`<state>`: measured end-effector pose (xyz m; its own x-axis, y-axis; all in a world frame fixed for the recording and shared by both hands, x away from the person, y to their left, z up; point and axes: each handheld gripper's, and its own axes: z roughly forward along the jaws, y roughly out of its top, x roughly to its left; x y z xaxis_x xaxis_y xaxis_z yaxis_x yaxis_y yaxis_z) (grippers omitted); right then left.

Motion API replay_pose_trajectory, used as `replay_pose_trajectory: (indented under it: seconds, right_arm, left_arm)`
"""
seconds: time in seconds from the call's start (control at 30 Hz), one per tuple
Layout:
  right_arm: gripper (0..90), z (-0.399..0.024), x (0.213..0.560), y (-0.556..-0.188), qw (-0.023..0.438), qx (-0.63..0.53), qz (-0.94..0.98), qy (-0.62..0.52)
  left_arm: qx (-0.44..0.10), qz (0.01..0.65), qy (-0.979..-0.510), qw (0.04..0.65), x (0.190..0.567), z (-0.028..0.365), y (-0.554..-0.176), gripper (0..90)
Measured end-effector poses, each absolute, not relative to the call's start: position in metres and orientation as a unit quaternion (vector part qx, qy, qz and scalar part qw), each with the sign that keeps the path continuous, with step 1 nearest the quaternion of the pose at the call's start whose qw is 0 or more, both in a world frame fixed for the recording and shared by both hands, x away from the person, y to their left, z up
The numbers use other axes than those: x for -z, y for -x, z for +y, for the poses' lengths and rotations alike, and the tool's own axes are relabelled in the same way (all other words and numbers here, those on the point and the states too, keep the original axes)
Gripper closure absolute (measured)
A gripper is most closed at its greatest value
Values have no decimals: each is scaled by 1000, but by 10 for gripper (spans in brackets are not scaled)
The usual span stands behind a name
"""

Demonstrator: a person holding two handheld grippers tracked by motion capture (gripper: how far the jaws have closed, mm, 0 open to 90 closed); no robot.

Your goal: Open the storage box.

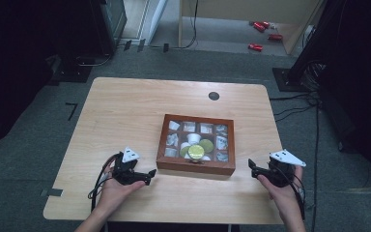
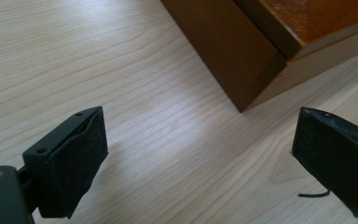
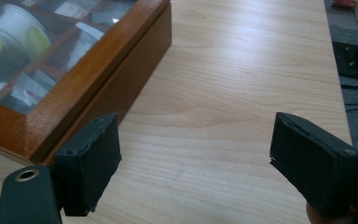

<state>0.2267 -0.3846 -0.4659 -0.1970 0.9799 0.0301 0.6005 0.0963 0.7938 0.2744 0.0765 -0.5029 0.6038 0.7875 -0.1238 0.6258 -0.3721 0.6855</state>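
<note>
A brown wooden box point(image 1: 196, 166) with a glass lid lies closed at the middle of the table, and white and green capsules point(image 1: 196, 150) sit on the lid. My left gripper point(image 1: 150, 175) rests just left of the box's near left corner point(image 2: 249, 88), jaws open and empty point(image 2: 198, 161). To the right of the box, my right gripper point(image 1: 251, 169) stands open with nothing in it point(image 3: 196, 161). The box's right side point(image 3: 116, 88) lies at the left of the right gripper view.
The light wooden table point(image 1: 125, 111) has bare room to the left, right and behind the box. A round dark grommet point(image 1: 214, 95) sits near the far edge. Cables point(image 1: 294, 111) and red items point(image 1: 256, 47) lie on the floor beyond.
</note>
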Motion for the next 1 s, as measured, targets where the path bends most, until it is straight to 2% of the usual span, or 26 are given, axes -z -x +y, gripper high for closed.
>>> replay_pose_trajectory:
  seconds: [0.13,0.2,0.43,0.47,1.0]
  right_arm:
    - [164,-376,463,-230,266,-357,694,-566]
    - [163,-373,461,-231,266,-360,696,-562]
    - [164,-365,458,-234,263,-366,698,-556]
    - [164,-362,458,-234,260,-367,700,-555]
    - [167,-347,455,-237,253,-376,709,-541]
  left_arm:
    - [-113,426,-821,362,503,69,-274,78]
    - [-104,421,-820,373,502,67,-274,152]
    - [-107,404,-829,373,503,59,-273,171]
    - [-110,400,-830,373,503,58,-273,225]
    - [-117,381,-834,382,503,47,-272,477]
